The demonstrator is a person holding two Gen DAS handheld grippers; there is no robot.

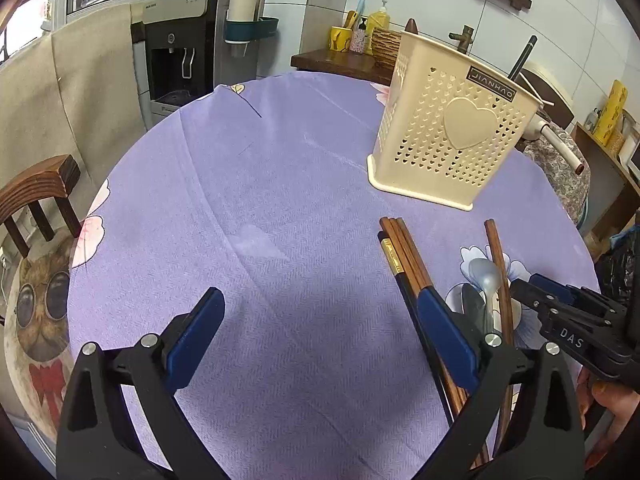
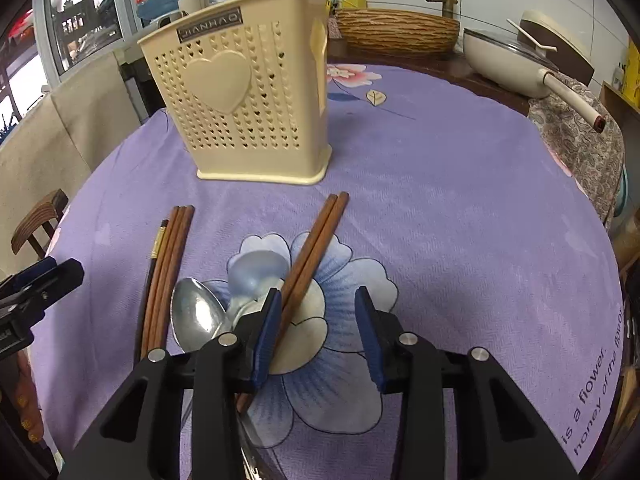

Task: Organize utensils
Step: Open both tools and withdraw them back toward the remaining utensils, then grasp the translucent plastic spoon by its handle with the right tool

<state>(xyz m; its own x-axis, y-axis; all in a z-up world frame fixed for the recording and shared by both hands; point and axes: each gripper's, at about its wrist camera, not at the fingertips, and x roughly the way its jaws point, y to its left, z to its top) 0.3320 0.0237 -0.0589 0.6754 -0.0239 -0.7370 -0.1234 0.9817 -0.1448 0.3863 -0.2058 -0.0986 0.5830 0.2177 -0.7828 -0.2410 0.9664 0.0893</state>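
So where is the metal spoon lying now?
In the right wrist view, the metal spoon lies on the purple tablecloth, between the wooden chopsticks on its left and the translucent spoon.

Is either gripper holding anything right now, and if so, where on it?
Nothing is held. Both the left gripper and the right gripper are open; the brown chopsticks lie on the tablecloth.

Even, soft indoor daylight, perhaps from the windows [image 2: 24, 76]; strong fisheye bending and dark vignetted corners.
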